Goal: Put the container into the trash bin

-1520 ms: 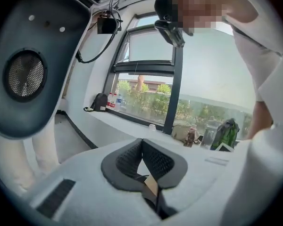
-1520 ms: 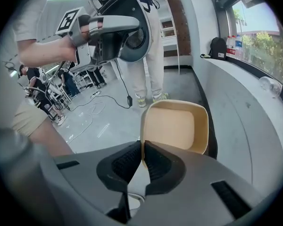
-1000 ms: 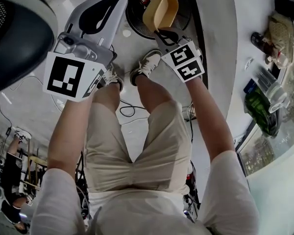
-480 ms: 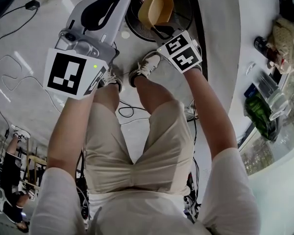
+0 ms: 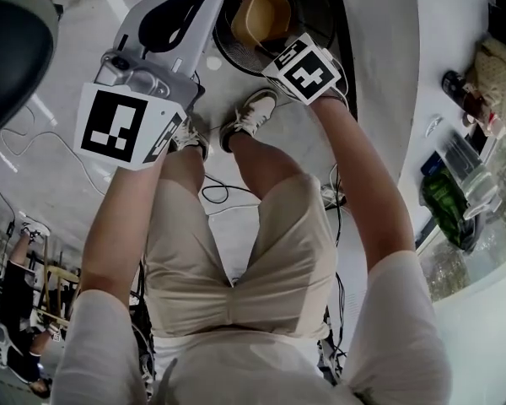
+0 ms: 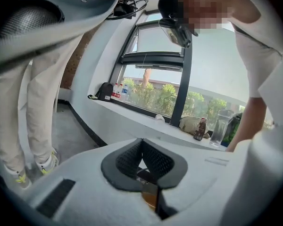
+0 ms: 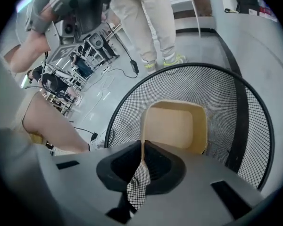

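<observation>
The right tool is clamping the tan container by its wall over the mesh trash bin. The left tool is hanging empty, jaws together.

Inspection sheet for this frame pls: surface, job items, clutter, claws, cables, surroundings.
surface: grey floor; the bin stands on it.
job's things: tan container hangs over the mouth of the black mesh trash bin, not released.
clutter: on the window ledge, a beige bag, a green bag and a brown bottle.
grippers: right claw shut on the container's wall; left claw shut, nothing clamped.
cables: black cable on the floor by the wearer's feet.
surroundings: window; another person standing beside the bin.
</observation>
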Tool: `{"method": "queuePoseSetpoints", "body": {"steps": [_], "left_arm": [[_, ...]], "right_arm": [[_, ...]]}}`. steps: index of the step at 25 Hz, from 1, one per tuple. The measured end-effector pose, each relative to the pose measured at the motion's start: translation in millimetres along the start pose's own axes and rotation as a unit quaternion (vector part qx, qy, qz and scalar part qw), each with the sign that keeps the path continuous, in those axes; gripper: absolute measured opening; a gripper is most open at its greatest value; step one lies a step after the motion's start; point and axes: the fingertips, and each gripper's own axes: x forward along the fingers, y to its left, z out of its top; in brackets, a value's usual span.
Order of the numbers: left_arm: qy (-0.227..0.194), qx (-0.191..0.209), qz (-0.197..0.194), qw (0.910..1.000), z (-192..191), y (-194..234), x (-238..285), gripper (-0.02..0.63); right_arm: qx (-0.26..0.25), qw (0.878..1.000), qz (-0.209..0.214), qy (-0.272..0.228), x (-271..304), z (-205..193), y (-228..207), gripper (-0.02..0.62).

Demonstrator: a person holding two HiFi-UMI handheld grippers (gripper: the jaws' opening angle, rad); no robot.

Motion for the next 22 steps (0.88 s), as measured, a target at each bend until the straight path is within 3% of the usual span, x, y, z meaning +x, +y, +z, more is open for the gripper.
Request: {"method": "queuePoseSetpoints", "body": {"steps": [15, 20, 22], "left_arm": [[0.023, -0.004, 0.001, 0.9997, -14.7, 8.6, 4.5, 0.017], [0.025, -0.004, -0.002, 0.9997, -19.7, 6.1, 4.3, 0.017], [0.025, -0.004, -0.004, 0.9997, -19.5, 4.6, 4.3, 0.017]], "right_arm": [[0.000, 0.994, 0.054, 0.092, 42.9, -10.9, -12.0, 0.023], [-0.016, 0.994, 0.055, 0.092, 46.0, -10.6, -11.3, 0.029], [-0.018, 0.994, 0.054, 0.090, 43.1, -7.4, -11.0, 0.066]]}}
